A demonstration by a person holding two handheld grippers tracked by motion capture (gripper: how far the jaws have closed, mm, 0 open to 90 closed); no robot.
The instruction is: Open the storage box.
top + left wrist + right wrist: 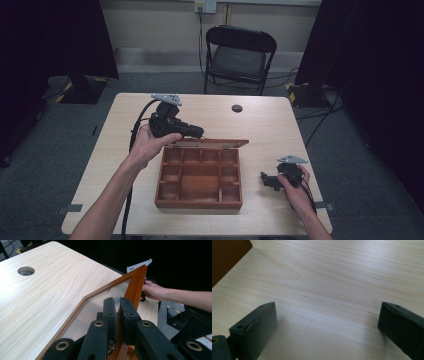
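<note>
Left gripper [117,312] was clamped narrow on the glazed lid [136,285] frame edge of the wooden box [199,177], which sat mid-table [265,125], lid held raised. Right gripper [325,332] rested jaws wide on bare wood beside it. We judged: swing the lid slowly about its hinge, grip square, box unshifted

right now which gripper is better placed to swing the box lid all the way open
Left. The left gripper is already shut on the lid frame of the wooden box, while the right gripper sits open over bare table beside the box.
</note>
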